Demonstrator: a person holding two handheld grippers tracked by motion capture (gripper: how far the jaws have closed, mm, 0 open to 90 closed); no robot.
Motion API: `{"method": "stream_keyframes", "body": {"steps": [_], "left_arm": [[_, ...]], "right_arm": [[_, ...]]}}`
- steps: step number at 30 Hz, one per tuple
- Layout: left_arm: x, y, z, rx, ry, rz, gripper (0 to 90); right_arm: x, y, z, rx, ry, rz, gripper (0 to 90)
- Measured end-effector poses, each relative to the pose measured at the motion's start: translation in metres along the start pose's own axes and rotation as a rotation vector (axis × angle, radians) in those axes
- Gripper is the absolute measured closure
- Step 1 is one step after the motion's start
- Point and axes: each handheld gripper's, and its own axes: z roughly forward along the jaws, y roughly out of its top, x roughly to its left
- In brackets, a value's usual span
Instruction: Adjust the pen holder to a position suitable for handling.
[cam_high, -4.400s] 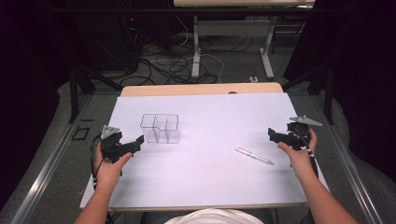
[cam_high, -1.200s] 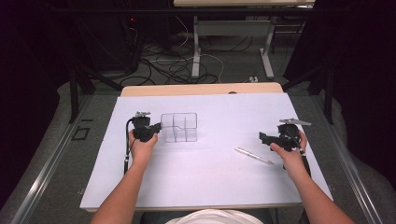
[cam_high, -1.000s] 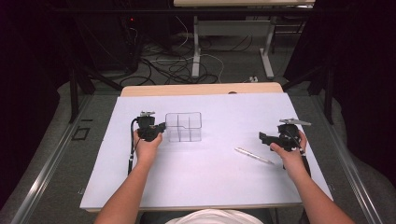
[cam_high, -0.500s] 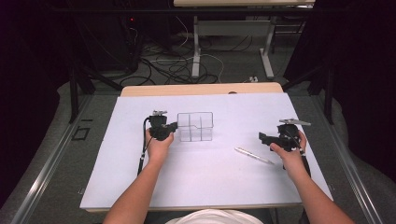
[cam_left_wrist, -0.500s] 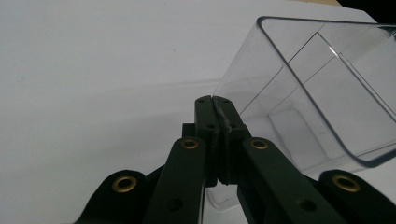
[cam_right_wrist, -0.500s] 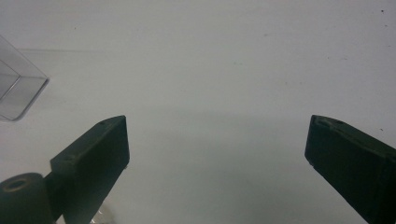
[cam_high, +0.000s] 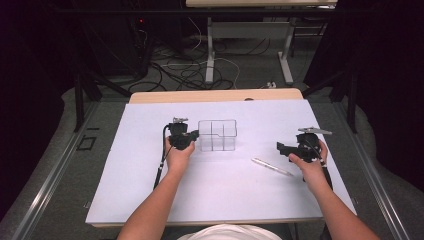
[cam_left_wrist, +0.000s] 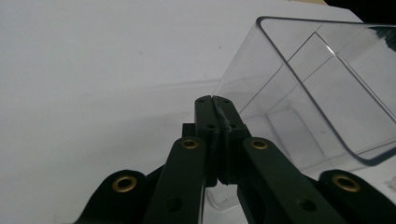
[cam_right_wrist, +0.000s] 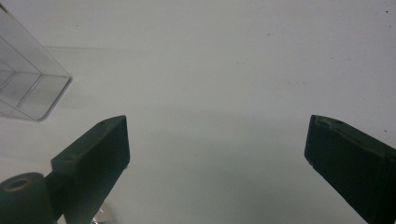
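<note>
The left gripper (cam_high: 192, 136), jaws pinching the wall of the clear divided box (cam_high: 217, 135), is sliding it mid-surface. The right gripper (cam_high: 283, 148), jaws spread, waits near the right edge; next, take the pen (cam_high: 272, 167).

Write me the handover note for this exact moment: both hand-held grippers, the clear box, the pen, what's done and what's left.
Left hand-held gripper: jaws shut on the left wall of the clear divided box, pinched at its rim.
Right hand-held gripper: jaws wide open, nothing between them, held just above the white table cover at its right side.
Pen: lies flat on the cover, between the box and the right gripper, untouched.
Done: box gripped and standing upright near the table's middle.
Left, most likely: pick up the pen with the right gripper and put it in a compartment.
</note>
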Motion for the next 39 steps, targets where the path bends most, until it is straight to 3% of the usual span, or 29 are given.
{"method": "stream_keyframes", "body": {"steps": [13,20,27,33,39], "left_arm": [[-0.006,0.001,0.003,0.01,-0.001,0.022,89.3],[-0.003,0.003,-0.008,0.007,0.012,0.036,85.6],[-0.001,0.004,-0.024,-0.007,-0.017,0.04,79.3],[0.002,0.003,-0.038,-0.019,-0.045,0.02,72.8],[0.003,0.0,-0.05,-0.025,-0.055,0.036,67.0]], "right_arm": [[0.001,0.0,0.001,0.007,0.003,-0.002,7.0],[0.001,0.0,-0.001,0.012,0.009,-0.004,7.0],[0.003,0.0,-0.001,0.013,0.018,-0.025,7.0],[0.006,0.001,-0.003,0.01,0.03,-0.058,13.0],[0.01,0.002,-0.004,-0.003,0.058,-0.124,21.0]]}}
